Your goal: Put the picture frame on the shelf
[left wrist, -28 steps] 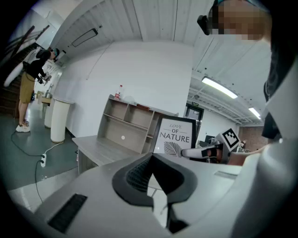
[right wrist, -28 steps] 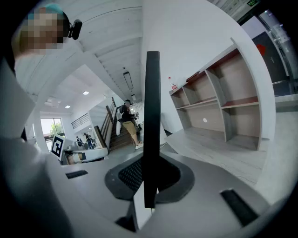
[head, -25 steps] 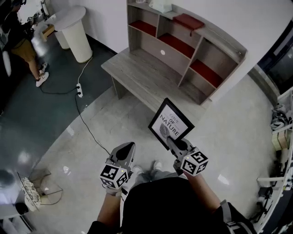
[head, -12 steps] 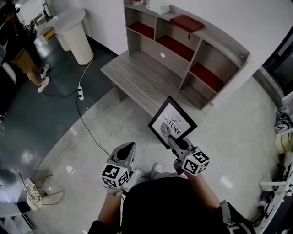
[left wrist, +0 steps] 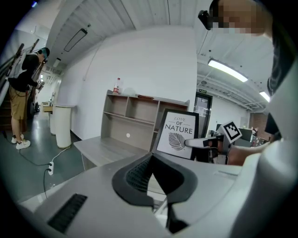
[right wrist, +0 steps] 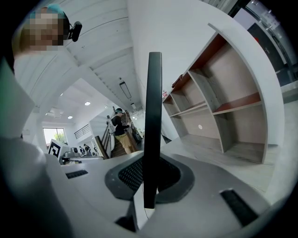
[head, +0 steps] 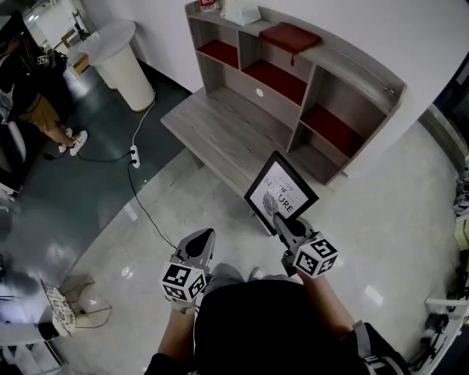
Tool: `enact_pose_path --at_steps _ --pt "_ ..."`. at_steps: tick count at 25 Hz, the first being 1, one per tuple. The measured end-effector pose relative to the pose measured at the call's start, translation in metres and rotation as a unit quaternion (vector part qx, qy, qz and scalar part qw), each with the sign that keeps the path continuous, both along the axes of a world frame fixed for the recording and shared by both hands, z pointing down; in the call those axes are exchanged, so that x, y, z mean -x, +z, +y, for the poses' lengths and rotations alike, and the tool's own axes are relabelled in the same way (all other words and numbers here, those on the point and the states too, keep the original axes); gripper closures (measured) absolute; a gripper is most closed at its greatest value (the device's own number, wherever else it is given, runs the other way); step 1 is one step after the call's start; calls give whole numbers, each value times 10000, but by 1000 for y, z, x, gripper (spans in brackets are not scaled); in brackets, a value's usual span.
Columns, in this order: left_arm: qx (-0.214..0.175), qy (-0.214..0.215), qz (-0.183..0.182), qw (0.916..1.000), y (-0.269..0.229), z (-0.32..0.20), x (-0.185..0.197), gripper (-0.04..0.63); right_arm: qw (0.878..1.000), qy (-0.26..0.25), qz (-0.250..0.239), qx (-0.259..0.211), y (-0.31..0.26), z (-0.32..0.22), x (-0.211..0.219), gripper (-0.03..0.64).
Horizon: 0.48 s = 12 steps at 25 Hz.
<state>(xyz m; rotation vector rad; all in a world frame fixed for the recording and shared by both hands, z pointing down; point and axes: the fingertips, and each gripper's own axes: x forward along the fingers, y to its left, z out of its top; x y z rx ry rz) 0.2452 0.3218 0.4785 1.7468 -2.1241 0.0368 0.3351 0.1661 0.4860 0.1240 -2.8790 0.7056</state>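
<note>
The black picture frame (head: 281, 193) with a leaf print hangs upright over the floor, short of the desk's front edge. My right gripper (head: 283, 223) is shut on the frame's lower edge. In the right gripper view the frame (right wrist: 152, 125) stands edge-on between the jaws. The grey wooden shelf unit (head: 315, 80) with red-lined compartments stands on the desk (head: 220, 132) ahead. My left gripper (head: 204, 237) is shut and holds nothing, low at the left. The left gripper view shows the frame (left wrist: 177, 135), the right gripper (left wrist: 194, 143) and the shelf (left wrist: 135, 111).
A white round pedestal table (head: 121, 51) stands at the back left. A power strip with its cable (head: 135, 155) lies on the floor left of the desk. A person (head: 33, 102) stands at the far left. A dark red item (head: 293, 35) and a white one (head: 240, 11) lie on the shelf top.
The frame and my right gripper have shifted a little to the right and toward the desk. The left gripper has kept its place.
</note>
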Motion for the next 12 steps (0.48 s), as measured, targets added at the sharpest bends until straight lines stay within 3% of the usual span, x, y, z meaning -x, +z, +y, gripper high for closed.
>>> enact_pose_path --at_steps 6,12 --pt "108 41 64 9999 16 -30 26 588 9998 132 86 83 13 -34 26 592" --pt "100 258 150 9995 29 -61 89 588 9988 379 263 164 28 -58 81 592"
